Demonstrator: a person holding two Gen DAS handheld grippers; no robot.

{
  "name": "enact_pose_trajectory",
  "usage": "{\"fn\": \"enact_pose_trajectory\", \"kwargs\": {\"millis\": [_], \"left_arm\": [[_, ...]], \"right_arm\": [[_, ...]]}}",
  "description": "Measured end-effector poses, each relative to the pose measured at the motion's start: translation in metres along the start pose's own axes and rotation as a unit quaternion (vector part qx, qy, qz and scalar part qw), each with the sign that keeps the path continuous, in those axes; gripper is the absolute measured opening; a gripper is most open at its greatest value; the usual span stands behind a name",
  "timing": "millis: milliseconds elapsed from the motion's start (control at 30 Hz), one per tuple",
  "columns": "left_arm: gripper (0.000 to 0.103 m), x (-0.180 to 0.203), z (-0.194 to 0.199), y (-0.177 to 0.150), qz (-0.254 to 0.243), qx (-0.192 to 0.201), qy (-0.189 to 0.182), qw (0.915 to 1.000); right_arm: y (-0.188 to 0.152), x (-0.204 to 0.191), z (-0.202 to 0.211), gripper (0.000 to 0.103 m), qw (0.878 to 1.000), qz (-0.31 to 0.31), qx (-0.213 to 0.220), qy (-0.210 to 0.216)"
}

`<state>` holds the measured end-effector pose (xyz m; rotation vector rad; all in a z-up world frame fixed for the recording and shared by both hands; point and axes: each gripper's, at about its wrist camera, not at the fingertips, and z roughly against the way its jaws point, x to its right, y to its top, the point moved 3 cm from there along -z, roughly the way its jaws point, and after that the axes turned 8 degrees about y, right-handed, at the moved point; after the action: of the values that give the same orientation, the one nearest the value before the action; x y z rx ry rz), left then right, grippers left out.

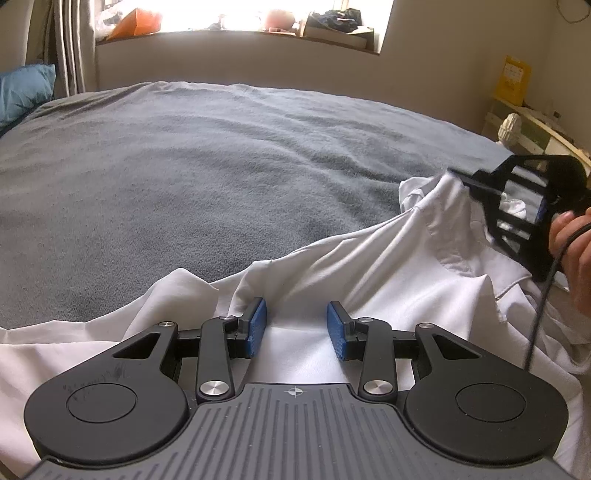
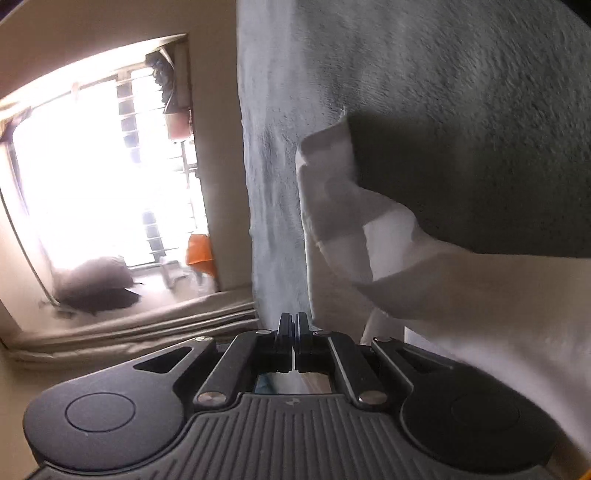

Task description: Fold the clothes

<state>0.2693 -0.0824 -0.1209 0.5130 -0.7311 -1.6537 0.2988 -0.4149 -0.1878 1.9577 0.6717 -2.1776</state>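
Note:
A white shirt [image 1: 369,273] lies rumpled on the near part of a bed covered by a grey blanket [image 1: 184,166]. My left gripper [image 1: 296,326] is open, its blue pads on either side of a flat patch of the shirt's near edge. My right gripper [image 1: 465,181] is at the far right in the left wrist view, at the shirt's collar, which it lifts off the bed. In the right wrist view, which is rolled sideways, my right gripper [image 2: 294,325] has its jaws together, and the white shirt [image 2: 424,266] drapes over its right side. Cloth between the pads is not visible.
A window sill [image 1: 236,35] with clutter runs along the far wall. A blue pillow [image 1: 26,90] lies at the bed's far left. A wooden shelf with a yellow box [image 1: 513,79] stands at the right.

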Motion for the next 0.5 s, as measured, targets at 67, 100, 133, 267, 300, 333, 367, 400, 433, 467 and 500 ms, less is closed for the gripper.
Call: {"fn": "enact_pose_trajectory", "kwargs": {"millis": [67, 100, 133, 267, 300, 333, 367, 400, 433, 467, 500], "left_arm": [[0.036, 0.000, 0.000, 0.000, 0.000, 0.000, -0.001, 1.0000], [0.036, 0.000, 0.000, 0.000, 0.000, 0.000, -0.001, 1.0000], [0.036, 0.000, 0.000, 0.000, 0.001, -0.001, -0.001, 1.0000], [0.036, -0.004, 0.003, 0.003, 0.010, -0.005, -0.012, 0.9999], [0.036, -0.007, 0.005, 0.005, 0.013, -0.006, -0.017, 0.9998], [0.036, -0.009, 0.007, 0.006, 0.017, -0.007, -0.022, 0.9996], [0.036, -0.011, 0.009, 0.008, 0.020, -0.008, -0.026, 0.9994], [0.036, -0.014, 0.013, 0.010, 0.023, -0.004, -0.028, 0.9993], [0.036, -0.018, 0.017, 0.012, 0.023, 0.000, -0.028, 0.9993], [0.036, -0.022, 0.022, 0.014, 0.024, 0.003, -0.025, 0.9994], [0.036, -0.027, 0.026, 0.016, 0.027, 0.006, -0.021, 0.9994]], "right_arm": [[0.002, -0.008, 0.001, 0.002, 0.999, 0.001, -0.009, 0.031], [0.004, -0.013, 0.003, 0.002, 0.999, 0.007, -0.012, 0.042], [0.006, -0.020, 0.005, 0.002, 0.999, 0.015, -0.016, 0.046], [0.007, -0.044, -0.001, 0.004, 0.994, 0.078, -0.069, -0.014], [0.003, -0.050, -0.005, 0.005, 0.990, 0.105, -0.089, -0.042], [-0.002, -0.054, -0.008, 0.009, 0.983, 0.131, -0.109, -0.067], [-0.009, -0.058, -0.010, 0.014, 0.976, 0.153, -0.126, -0.087], [-0.015, -0.061, -0.013, 0.026, 0.969, 0.178, -0.139, -0.104], [-0.023, -0.065, -0.014, 0.036, 0.960, 0.209, -0.146, -0.116], [-0.031, -0.069, -0.016, 0.041, 0.951, 0.239, -0.152, -0.127], [-0.037, -0.072, -0.018, 0.049, 0.941, 0.266, -0.156, -0.139]]}}
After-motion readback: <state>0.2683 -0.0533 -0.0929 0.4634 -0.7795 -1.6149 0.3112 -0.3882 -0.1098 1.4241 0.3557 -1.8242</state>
